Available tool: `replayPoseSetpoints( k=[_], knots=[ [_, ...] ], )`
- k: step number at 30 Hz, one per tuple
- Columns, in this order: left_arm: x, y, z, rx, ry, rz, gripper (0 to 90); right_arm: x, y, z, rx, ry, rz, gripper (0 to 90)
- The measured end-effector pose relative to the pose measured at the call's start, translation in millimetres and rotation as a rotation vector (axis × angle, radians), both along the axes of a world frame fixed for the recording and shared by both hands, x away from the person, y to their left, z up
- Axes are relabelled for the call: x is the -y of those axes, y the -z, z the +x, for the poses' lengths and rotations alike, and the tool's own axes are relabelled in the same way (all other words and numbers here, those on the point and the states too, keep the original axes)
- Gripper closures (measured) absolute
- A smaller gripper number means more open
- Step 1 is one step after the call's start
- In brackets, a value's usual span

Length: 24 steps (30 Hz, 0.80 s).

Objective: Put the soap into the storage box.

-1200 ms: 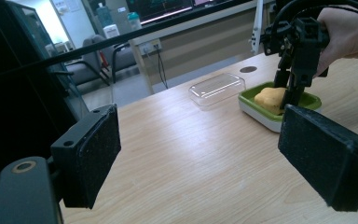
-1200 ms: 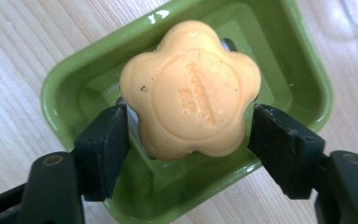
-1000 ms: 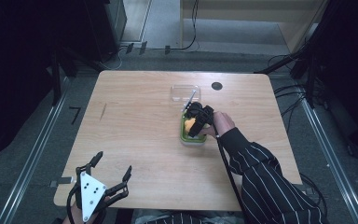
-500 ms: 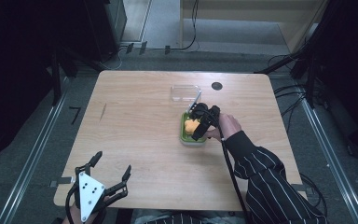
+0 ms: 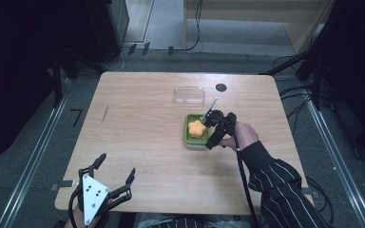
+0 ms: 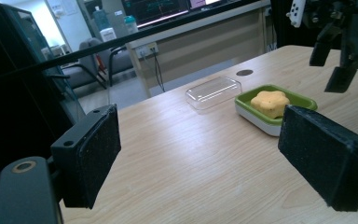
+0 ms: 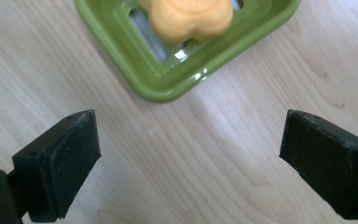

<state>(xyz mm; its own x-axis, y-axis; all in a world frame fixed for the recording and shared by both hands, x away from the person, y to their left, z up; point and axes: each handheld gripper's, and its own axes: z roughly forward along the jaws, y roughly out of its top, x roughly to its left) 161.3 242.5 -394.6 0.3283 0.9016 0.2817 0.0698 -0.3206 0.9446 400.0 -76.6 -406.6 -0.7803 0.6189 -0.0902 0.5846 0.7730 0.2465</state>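
Bare table [image 5: 138,123] spreads across its left half; green dish [image 5: 190,139] and clear lid [image 5: 189,94] crowd the far right.

Wooden table [image 5: 138,123]: green dish [image 5: 190,140], clear lid [image 5: 189,94]

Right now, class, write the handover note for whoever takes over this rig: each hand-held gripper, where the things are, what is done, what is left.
Right hand-held gripper: jaws have just been opening, nothing between them, beside the green dish's right edge.
Left hand-held gripper: open, empty, at the table's near left corner.
Things: orange flower-shaped soap lies in the green dish; the clear lid lies apart, behind the dish.
Done: soap is in the dish.
Left: probably the lid goes on; it is untouched.
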Motion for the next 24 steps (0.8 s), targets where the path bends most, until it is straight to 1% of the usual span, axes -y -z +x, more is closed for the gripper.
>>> replayPoseSetpoints(
  k=[1,2,4,5,6,11,16,17,24],
  knots=[
    [0.0,0.0,0.0,0.0,0.0,0.0,13.0,0.0,0.0,0.0,0.0,0.0,0.0,5.2],
    [0.2,0.0,0.0,0.001,0.0,0.0,13.0,2.7,0.1,-4.5,0.001,0.006,-0.007,5.2],
    [0.4,0.0,0.1,-0.001,-0.001,0.002,13.0,4.0,0.5,-6.6,0.001,0.007,-0.008,5.2],
    [0.6,0.1,0.3,0.0,0.0,0.003,13.0,5.0,0.9,-8.6,-0.006,0.01,-0.013,5.2],
    [1.0,0.1,0.3,0.001,0.002,0.004,13.0,6.8,2.3,-12.9,-0.005,0.019,-0.021,5.2],
    [0.7,0.0,0.5,0.0,0.0,0.002,13.0,11.1,4.9,-20.5,-0.015,0.021,-0.033,5.2],
    [0.7,0.1,0.5,0.0,0.0,0.002,13.0,19.8,9.2,-32.6,-0.022,0.028,-0.046,5.2],
    [0.7,0.1,0.5,0.0,0.0,0.002,13.0,19.8,9.2,-32.6,-0.022,0.028,-0.046,5.2],
    [1.1,0.1,0.7,0.001,0.002,0.003,13.0,35.0,19.6,-48.6,-0.042,0.053,-0.063,5.2]
  ],
)
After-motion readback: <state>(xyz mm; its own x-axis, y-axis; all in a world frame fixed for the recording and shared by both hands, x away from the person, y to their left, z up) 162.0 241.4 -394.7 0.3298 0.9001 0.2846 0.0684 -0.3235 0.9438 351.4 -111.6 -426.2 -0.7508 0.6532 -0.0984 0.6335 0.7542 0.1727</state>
